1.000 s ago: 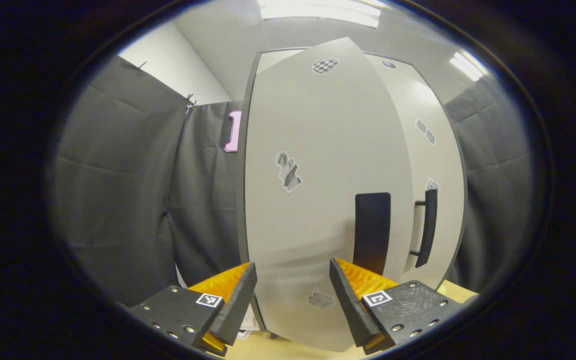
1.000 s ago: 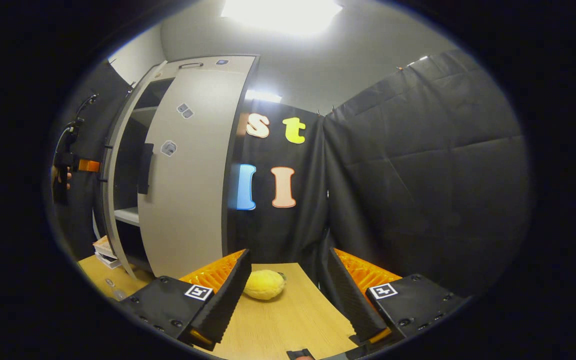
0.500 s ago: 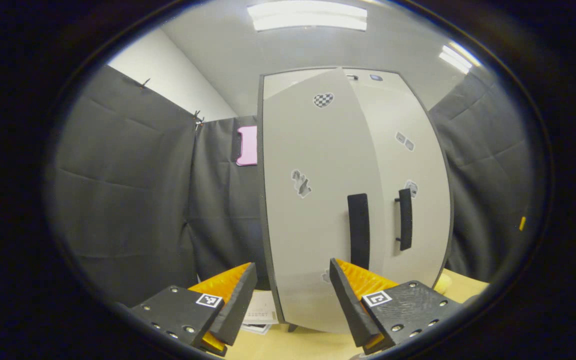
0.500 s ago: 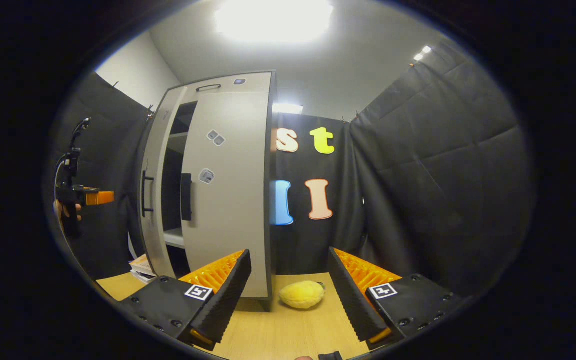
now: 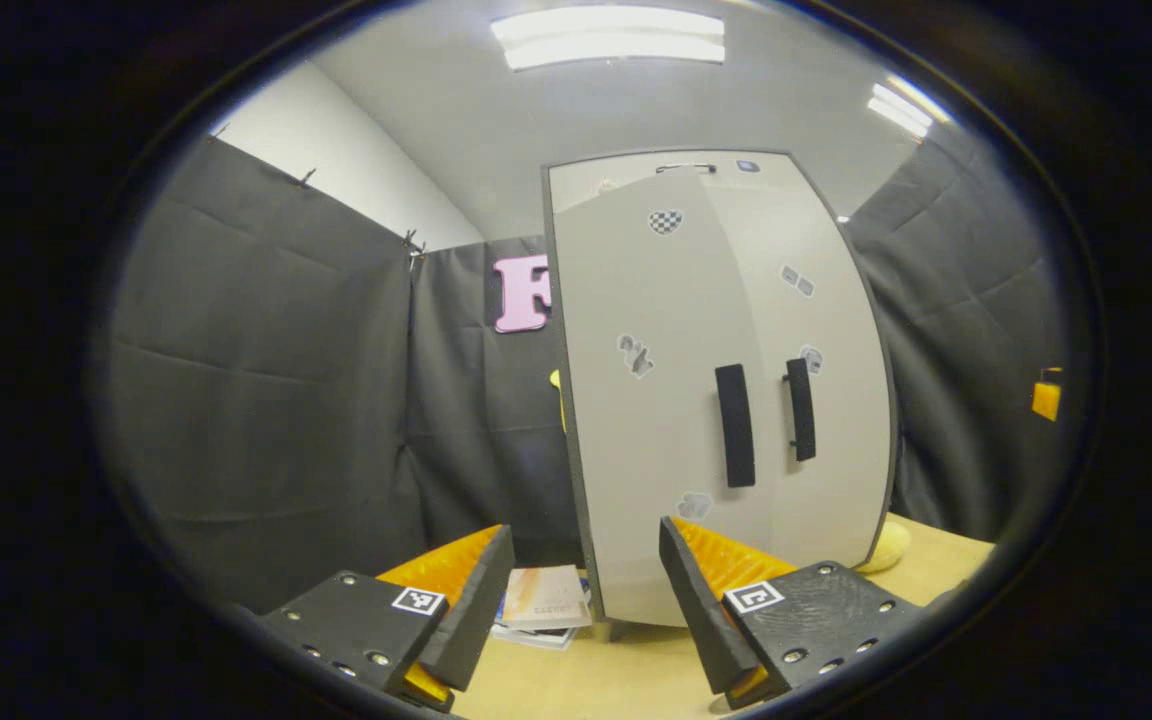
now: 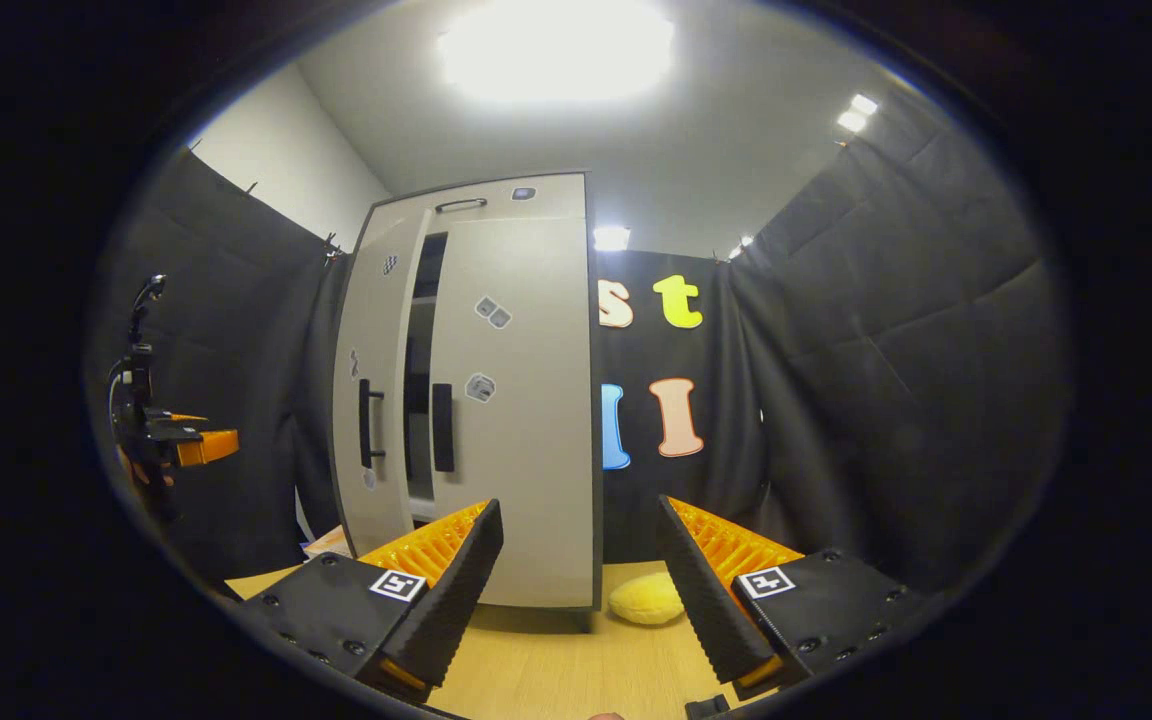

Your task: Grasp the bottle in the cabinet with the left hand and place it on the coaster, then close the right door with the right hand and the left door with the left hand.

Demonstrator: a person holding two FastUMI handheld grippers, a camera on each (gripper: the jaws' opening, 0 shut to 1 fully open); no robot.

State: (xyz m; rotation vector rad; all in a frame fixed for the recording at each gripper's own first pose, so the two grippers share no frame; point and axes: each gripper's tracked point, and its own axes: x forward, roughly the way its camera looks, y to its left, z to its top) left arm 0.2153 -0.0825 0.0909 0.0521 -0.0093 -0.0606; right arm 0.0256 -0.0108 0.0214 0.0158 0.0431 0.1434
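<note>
The pale grey cabinet (image 5: 716,400) stands upright on the wooden table. In the right gripper view its right door (image 6: 516,420) lies flat and closed. The left door (image 6: 371,400) stands slightly ajar, leaving a narrow dark gap (image 6: 420,400) between the two. Each door carries a dark vertical handle (image 5: 734,425) near the middle seam. My left gripper (image 5: 586,590) is open and empty, back from the left door and pointing at it. It also shows at far left, my left gripper (image 6: 206,442) held by a hand. My right gripper (image 6: 581,590) is open and empty, facing the right door.
A small stack of books (image 5: 546,605) lies on the table at the cabinet's left foot. A yellow plush thing (image 6: 646,598) rests by its right foot. Black cloth walls close the booth on all sides. Wooden table (image 6: 556,670) surface stretches in front of the cabinet.
The left door has swung most of the way shut and the gap has narrowed. Both grippers have drawn back from the cabinet, so it looks smaller and more central.
</note>
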